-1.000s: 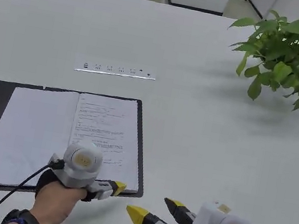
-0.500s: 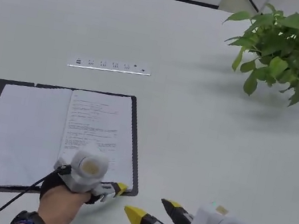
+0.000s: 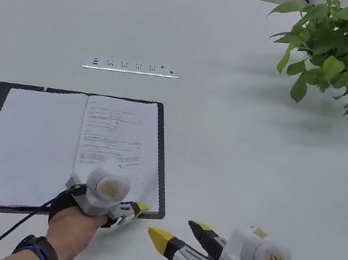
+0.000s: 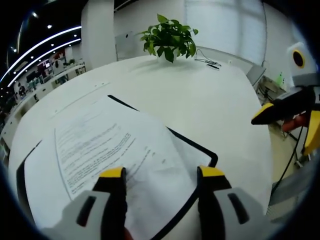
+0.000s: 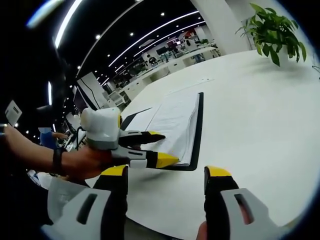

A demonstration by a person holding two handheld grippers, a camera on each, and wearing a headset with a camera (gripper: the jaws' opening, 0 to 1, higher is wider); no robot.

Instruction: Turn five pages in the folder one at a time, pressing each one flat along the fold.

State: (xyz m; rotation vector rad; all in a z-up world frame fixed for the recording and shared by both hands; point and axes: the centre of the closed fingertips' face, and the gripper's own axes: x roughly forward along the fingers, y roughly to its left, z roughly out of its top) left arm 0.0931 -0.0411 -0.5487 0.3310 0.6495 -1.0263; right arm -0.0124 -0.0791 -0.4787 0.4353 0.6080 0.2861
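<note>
**Head view:** black flat folder [image 3: 162, 162] lies open at the front-left of the white tabletop [image 3: 238, 148]. Printed white page [image 3: 119, 134] on its right half, blank white sheet [image 3: 34, 139] on the left. Vs 1 s ago the frame shift is mostly headset. L gripper [image 3: 134, 208] sits much as before at the printed page's lower right corner. R gripper [image 3: 177, 233] hovers just off that corner over bare top. Judgement: grab is being set up, no page lifted yet.

**L gripper view:** L gripper [image 4: 161, 172] jaws apart, page corner btw them, not clamped.

**R gripper view:** R gripper [image 5: 166, 171] jaws apart, empty.

**Room:** plenty of bare top to the right. Green leafy pot plant [image 3: 347, 46] and silver power strip [image 3: 130, 66] are well apart from the folder. Near table edge is close under both hands. Black cable [image 3: 8, 229] trails back from L gripper.
</note>
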